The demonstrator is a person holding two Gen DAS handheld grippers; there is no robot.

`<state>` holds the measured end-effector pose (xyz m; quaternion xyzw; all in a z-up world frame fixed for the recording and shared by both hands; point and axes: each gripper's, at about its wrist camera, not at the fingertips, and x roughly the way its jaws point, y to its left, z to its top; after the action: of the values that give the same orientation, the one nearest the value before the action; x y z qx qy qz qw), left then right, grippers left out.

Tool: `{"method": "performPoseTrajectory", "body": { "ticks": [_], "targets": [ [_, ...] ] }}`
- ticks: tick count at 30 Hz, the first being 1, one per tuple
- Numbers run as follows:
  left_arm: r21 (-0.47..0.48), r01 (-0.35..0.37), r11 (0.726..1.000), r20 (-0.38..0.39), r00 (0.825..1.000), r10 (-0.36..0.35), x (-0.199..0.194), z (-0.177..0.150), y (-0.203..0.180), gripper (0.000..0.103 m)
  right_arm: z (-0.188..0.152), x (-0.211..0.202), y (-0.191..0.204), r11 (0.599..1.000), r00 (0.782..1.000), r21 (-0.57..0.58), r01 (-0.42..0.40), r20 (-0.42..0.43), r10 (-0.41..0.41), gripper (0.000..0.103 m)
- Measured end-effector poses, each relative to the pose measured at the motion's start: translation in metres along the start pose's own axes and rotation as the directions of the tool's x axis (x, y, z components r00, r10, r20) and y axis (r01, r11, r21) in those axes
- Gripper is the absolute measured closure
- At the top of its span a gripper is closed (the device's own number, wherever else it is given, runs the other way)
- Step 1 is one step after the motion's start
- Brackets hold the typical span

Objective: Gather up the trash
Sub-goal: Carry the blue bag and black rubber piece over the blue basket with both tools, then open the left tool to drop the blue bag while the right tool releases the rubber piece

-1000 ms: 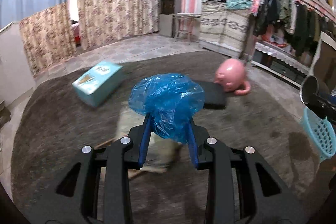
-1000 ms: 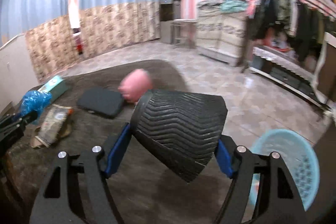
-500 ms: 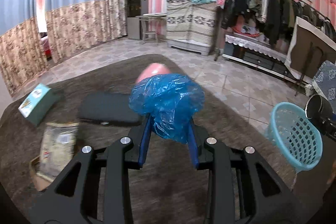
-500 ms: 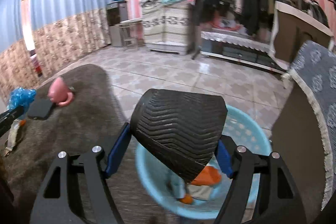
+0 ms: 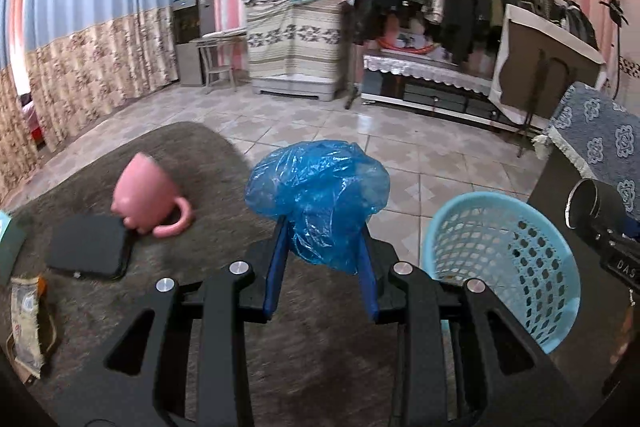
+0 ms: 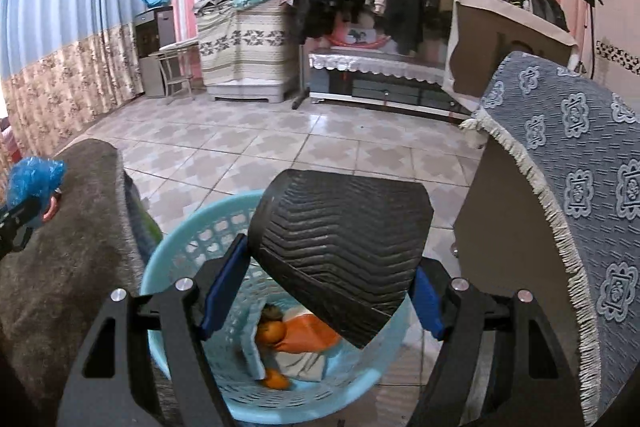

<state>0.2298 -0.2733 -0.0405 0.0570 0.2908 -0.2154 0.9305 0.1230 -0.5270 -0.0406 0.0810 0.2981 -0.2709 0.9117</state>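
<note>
trash basket (image 6: 188, 243), pale blue plastic, stands on the tiled floor beside the brown-carpeted tabletop (image 5: 208, 163). right gripper (image 6: 320, 291) clamps a ridged black cup (image 6: 340, 243) directly above it. left gripper (image 5: 322, 267) pinches a crumpled blue plastic bag (image 5: 318, 187) over the tabletop's right edge.

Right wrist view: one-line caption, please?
Right gripper holds a black ribbed cup above the blue basket of trash.
</note>
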Motion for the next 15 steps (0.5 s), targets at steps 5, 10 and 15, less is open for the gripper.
{"method": "performPoseTrajectory", "body": {
  "ticks": [5, 10, 15],
  "targets": [
    [0.034, 0.041, 0.999, 0.008, 0.999, -0.042, 0.005, 0.006, -0.025, 0.072, -0.007, -0.002, -0.016, 0.999, 1.0, 0.047, 0.018, -0.003, -0.018, 0.03],
    [0.092, 0.093, 0.991, -0.01, 0.996, -0.093, 0.017, 0.004, -0.053, 0.072, -0.011, -0.001, -0.021, 0.997, 0.999, 0.065, 0.033, -0.006, -0.032, 0.03],
    [0.136, 0.164, 0.977, -0.047, 0.986, -0.159, 0.038, -0.004, -0.084, 0.072, -0.011, 0.002, -0.021, 0.997, 0.999, 0.063, 0.046, -0.005, -0.045, 0.03]
  ]
}}
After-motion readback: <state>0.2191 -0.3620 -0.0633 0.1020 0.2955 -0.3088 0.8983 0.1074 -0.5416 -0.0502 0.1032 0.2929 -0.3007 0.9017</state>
